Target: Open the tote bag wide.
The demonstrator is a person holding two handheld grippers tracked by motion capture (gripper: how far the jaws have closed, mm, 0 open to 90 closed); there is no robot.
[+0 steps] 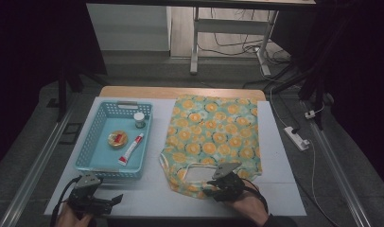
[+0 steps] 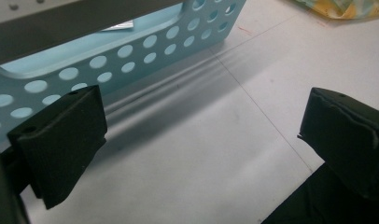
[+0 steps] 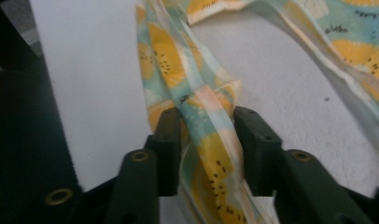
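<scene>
A cloth bag (image 1: 213,132) printed with orange fruit slices on teal lies flat on the right half of the white table (image 1: 280,156). My right gripper (image 1: 213,187) is at the bag's near edge, shut on its handle strap (image 3: 178,60); the strap is pinched and bunched between the two jaws (image 3: 207,140). A light blue perforated basket (image 1: 86,156) stands on the left. My left gripper (image 1: 115,201) rests near the table's front edge, just in front of the basket wall (image 2: 131,60), and is open (image 2: 201,140) over bare table.
Inside the basket are a small white-capped jar (image 1: 139,119), a round yellow tin (image 1: 117,139) and a white-and-red tube (image 1: 131,149). A power strip (image 1: 296,138) with cables lies on the floor at the right. A desk frame (image 1: 195,42) stands beyond the table.
</scene>
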